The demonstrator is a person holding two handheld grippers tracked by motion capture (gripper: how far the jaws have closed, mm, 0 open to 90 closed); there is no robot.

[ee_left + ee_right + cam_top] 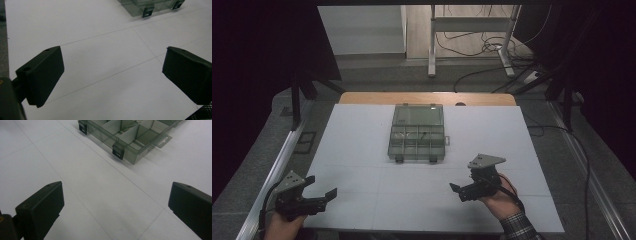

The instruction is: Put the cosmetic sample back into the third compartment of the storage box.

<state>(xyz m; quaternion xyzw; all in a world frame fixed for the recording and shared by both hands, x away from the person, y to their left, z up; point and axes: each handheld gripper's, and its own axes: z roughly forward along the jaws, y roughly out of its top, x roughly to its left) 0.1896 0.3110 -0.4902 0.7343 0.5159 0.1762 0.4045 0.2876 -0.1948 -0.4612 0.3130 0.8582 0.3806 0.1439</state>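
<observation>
The left gripper (321,192) hangs low over the near left corner of the table with its jaws spread wide and nothing between them; the right gripper (460,191) sits at the near right, likewise spread and empty, held in a hand (498,199) with a checked sleeve (518,228) behind it. Both point toward the clear compartment box (417,133), which lies open in the middle of the white board (357,145), lid folded back toward the far side and its two dark latches (118,151) facing the person. A small dark item seems to lie in one compartment, too small to identify. This looks like the approach stage, before any contact: the box is well apart from both grippers. The next move likely calls for bringing a gripper forward to the box's front edge or lid, squarely and gently, since the light plastic may slide on the smooth board. Beyond the board are a wooden table edge (427,98), a grey floor, a metal frame (432,45) and loose cables (482,47); the sides are dark.
</observation>
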